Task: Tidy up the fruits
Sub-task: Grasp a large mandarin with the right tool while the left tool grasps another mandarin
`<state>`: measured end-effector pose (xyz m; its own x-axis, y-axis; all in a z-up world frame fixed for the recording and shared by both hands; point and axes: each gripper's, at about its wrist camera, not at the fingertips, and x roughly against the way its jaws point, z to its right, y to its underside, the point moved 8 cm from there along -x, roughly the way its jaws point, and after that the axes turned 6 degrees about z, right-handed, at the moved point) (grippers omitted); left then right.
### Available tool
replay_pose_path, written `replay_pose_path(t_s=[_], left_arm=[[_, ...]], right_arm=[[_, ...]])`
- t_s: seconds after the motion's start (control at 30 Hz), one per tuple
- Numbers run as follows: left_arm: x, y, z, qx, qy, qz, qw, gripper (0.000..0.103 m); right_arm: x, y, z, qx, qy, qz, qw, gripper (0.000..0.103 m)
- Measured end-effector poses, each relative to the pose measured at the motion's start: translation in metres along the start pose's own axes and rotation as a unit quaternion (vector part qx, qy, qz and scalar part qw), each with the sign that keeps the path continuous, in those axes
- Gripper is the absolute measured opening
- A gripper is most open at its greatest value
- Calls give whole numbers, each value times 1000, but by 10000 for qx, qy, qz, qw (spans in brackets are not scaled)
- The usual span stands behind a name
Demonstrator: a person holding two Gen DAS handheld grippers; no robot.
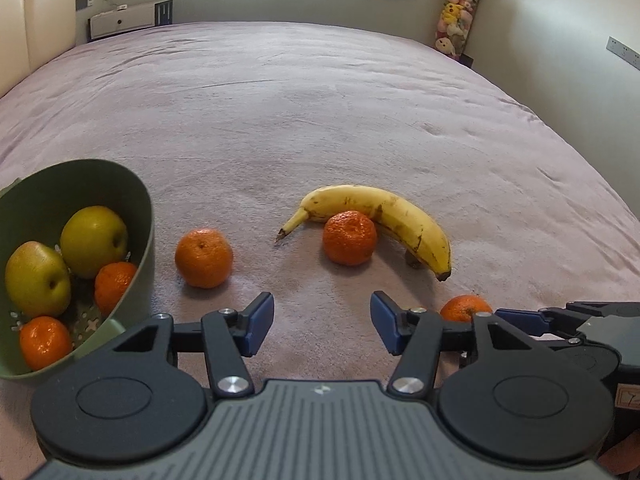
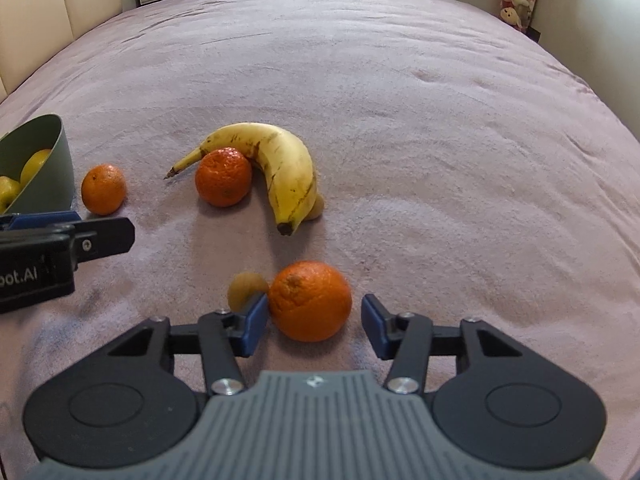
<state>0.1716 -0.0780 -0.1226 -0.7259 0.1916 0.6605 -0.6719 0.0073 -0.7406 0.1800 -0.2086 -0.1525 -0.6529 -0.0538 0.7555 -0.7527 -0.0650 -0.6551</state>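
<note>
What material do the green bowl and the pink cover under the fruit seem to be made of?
The green bowl looks like moulded plastic with a matte finish: smooth thin wall, even colour, cut-out drain holes in the bottom. The pink cover appears to be soft plush fabric, perhaps fleece: fuzzy nap, brush marks and shallow creases.

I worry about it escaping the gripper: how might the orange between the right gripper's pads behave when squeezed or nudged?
The orange is round and lies on soft bedding, so it would probably roll if nudged. In the right gripper, one pad touches it and the other stands clear, so closing may push it sideways. Its dimpled peel likely grips fairly well.
</note>
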Motion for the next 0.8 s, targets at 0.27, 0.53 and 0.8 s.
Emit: replay_pose_path(t_s=[0.27, 0.53, 0.8], left_arm=[[-14, 1, 8, -173, 18, -87, 9998, 65], [-33, -7, 12, -366, 111, -108, 9992, 65], [-58, -20, 18, -981, 107, -36, 9951, 65]], right_arm=[[-10, 1, 4, -368, -114, -150, 9991, 45], [-2, -19, 16, -488, -1, 184, 9986, 45], [-16, -27, 32, -717, 169, 189, 9971, 45]])
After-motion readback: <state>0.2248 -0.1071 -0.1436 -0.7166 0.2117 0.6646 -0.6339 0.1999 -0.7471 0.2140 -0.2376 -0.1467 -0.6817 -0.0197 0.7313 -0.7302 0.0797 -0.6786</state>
